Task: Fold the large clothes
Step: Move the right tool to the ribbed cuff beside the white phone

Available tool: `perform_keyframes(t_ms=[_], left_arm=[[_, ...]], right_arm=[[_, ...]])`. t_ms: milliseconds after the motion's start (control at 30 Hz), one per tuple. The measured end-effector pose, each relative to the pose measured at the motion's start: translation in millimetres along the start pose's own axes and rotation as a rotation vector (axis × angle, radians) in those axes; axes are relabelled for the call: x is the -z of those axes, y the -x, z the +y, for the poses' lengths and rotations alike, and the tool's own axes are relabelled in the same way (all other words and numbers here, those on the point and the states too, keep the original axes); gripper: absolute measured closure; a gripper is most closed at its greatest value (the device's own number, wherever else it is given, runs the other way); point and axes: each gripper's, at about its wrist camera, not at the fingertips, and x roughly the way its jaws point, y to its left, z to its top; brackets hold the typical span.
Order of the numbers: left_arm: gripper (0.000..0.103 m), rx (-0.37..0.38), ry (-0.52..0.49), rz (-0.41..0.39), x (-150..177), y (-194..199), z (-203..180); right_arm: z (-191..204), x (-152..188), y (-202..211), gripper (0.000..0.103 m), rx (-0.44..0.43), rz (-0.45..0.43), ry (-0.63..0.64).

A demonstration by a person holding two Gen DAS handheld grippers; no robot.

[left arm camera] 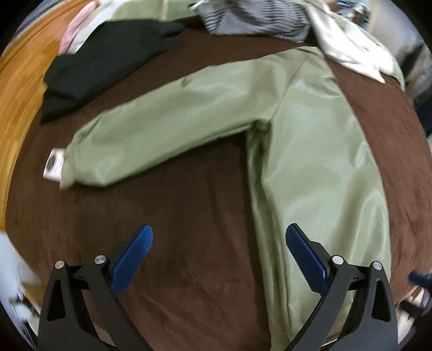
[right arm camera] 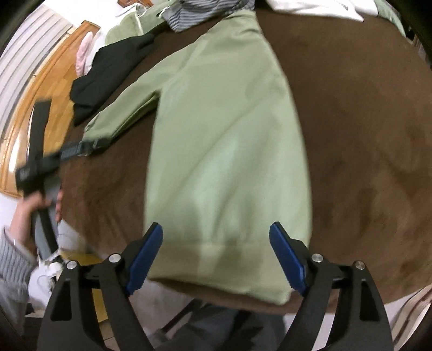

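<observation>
surface: brown cover [left arm camera: 189,270] | on it: green jacket [left arm camera: 310,151], black garment [left arm camera: 108,62], striped garment [left arm camera: 243,19]

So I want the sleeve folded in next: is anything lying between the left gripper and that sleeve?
Nothing visible does. The left gripper hangs open over bare brown surface, and the green jacket's sleeve lies clear beyond it; the black garment sits farther off.

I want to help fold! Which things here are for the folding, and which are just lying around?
For the job:
- green jacket
- left tool, open
- right tool, open

Just lying about:
- black garment
- striped cloth
- pink cloth
- white garment
</observation>
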Motion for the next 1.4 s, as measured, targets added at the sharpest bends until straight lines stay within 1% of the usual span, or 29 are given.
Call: perform_keyframes(t_ms=[100, 167, 333, 533, 600, 800, 900, 967, 1033, 1133, 1233, 1333, 1400], left_arm=[[0.007, -0.023, 0.074, 0.018, 10, -9, 14], [0.007, -0.055, 0.121, 0.017, 16, -13, 28], [0.007, -0.098, 0.21, 0.006, 22, -21, 73], [0.007, -0.16, 0.295, -0.027, 10, -35, 145], [0.007, -0.167, 0.325, -0.044, 4, -41, 170], [0.007, -0.175, 0.38, -0.065, -15, -71, 217], [0.007, -0.18, 0.406, -0.065, -20, -83, 229], [0.007, -0.184, 0.432, -0.068, -22, -92, 237], [0.007, -0.168, 0.458, -0.065, -22, -100, 242], [0.006, -0.157, 0.463, -0.058, -20, -111, 245], [0.006, -0.13, 0.485, -0.077, -16, -110, 248], [0.007, -0.101, 0.529, -0.119, -9, -95, 252], [0.007, -0.101, 0.558, -0.14, -4, -83, 256]], right_arm=[[-13, -21, 3, 0.022, 0.043, -0.026, 0.021], [-17, -32, 0, 0.022, 0.06, -0.038, 0.032], [-13, -67, -16, 0.021, 0.086, -0.063, 0.074], [9, -113, -47, 0.021, 0.094, -0.094, 0.132], [19, -129, -61, 0.021, 0.1, -0.099, 0.159], [43, -159, -100, 0.02, 0.122, -0.113, 0.19], [57, -170, -119, 0.019, 0.121, -0.125, 0.2], [65, -175, -128, 0.017, 0.121, -0.133, 0.211], [74, -178, -138, 0.017, 0.12, -0.139, 0.222], [84, -180, -155, 0.017, 0.12, -0.129, 0.241], [95, -181, -159, 0.017, 0.113, -0.137, 0.263], [120, -180, -154, 0.017, 0.099, -0.159, 0.348], [157, -178, -152, 0.015, 0.079, -0.169, 0.479]])
